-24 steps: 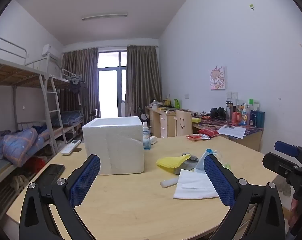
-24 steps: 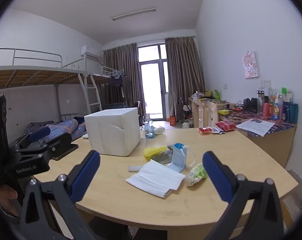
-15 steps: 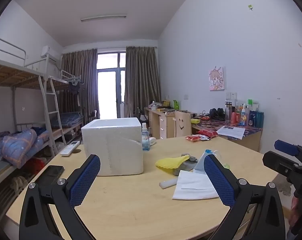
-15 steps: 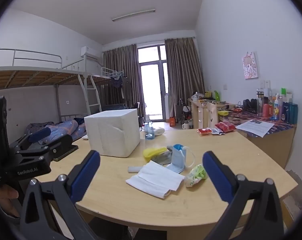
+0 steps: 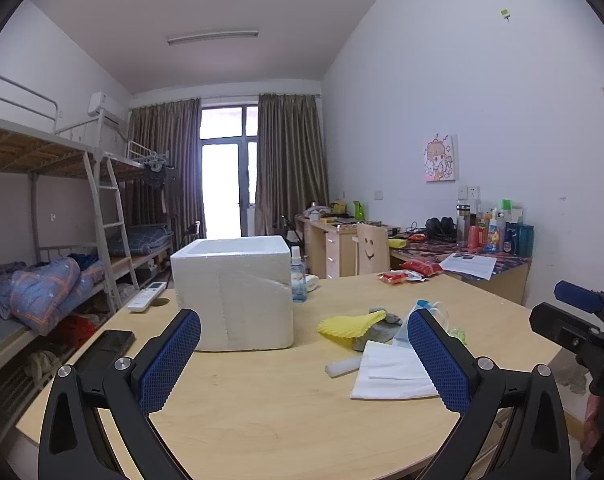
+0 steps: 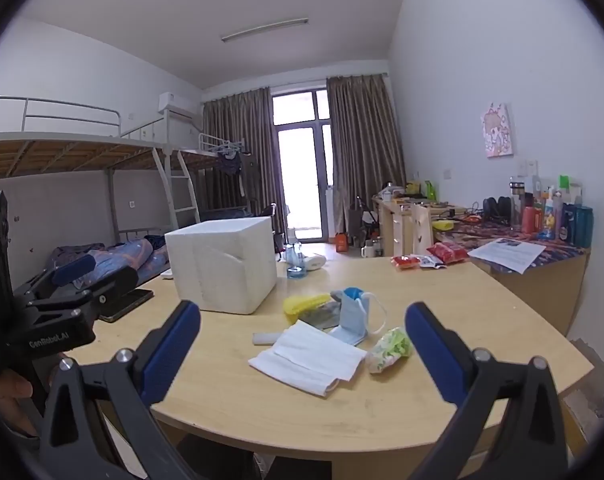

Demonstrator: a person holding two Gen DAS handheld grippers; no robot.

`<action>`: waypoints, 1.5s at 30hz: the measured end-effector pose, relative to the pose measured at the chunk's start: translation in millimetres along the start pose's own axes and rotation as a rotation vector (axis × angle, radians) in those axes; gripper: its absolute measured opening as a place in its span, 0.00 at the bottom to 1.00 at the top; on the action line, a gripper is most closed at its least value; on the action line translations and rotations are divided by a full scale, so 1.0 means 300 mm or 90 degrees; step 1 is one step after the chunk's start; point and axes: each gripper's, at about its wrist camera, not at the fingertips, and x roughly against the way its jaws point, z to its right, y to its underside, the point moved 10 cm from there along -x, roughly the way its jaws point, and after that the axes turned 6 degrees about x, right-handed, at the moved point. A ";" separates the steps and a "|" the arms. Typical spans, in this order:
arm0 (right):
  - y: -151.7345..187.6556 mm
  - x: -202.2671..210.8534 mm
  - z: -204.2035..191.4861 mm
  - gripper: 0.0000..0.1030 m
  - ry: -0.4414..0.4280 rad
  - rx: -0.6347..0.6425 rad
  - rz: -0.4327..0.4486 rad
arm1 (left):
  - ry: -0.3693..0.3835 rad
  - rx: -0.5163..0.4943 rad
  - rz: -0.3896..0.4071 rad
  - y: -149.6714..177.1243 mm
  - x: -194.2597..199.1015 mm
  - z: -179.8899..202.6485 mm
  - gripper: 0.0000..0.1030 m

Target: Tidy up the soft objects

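Soft things lie in a loose pile on the wooden table (image 6: 442, 292): a folded white cloth (image 6: 308, 358), a blue face mask (image 6: 352, 314), a yellow sponge (image 6: 304, 303) on a grey cloth (image 6: 322, 316), a green-and-white crumpled bag (image 6: 390, 350) and a small white foam stick (image 6: 264, 338). The white cloth (image 5: 394, 372) and the yellow sponge (image 5: 350, 325) also show in the left wrist view. A white foam box (image 5: 234, 292) stands left of them, open at the top. My left gripper (image 5: 304, 360) and right gripper (image 6: 302, 354) are both open and empty, held above the near table edge.
A spray bottle (image 5: 298, 280), a remote control (image 5: 146, 298) and a black phone (image 5: 108, 346) lie on the table. Red snack packs (image 6: 426, 258) sit at its far side. A cluttered desk (image 6: 534, 240) stands to the right, bunk beds (image 5: 42, 240) to the left.
Both views have shifted only slightly. Nothing on the table has moved, and both grippers stay open.
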 end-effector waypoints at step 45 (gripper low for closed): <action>0.012 -0.007 0.003 1.00 0.002 0.002 -0.006 | 0.011 0.019 -0.012 0.004 -0.011 -0.012 1.00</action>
